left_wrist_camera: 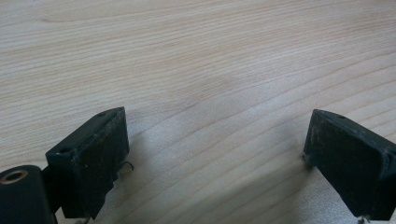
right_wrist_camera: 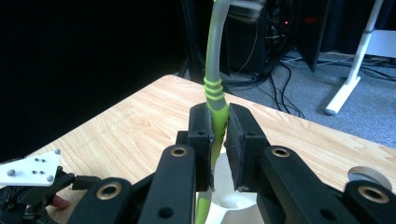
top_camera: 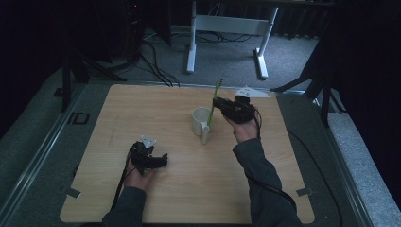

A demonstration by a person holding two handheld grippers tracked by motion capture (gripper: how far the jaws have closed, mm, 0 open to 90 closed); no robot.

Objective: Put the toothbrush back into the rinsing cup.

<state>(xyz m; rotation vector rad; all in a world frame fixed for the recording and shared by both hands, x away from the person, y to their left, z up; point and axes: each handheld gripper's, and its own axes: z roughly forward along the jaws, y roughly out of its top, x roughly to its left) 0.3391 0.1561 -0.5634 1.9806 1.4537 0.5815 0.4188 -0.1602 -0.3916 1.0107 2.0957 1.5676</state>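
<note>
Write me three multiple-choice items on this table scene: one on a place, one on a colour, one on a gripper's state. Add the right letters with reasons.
1. Where does the toothbrush's lower end sit?
A. inside the mug
B. flat on the table
C. on the floor

2. What colour is the toothbrush handle?
A. red
B. green and grey
C. blue

3. How does the left gripper stand?
A. shut on the mug
B. shut on the toothbrush
C. open, with nothing between its jaws

Answers:
1 A: the toothbrush, held by the right gripper, runs down into the white mug.
2 B: the handle shows green and grey in the right gripper view.
3 C: the left gripper shows its jaws apart over the bare table.
</note>
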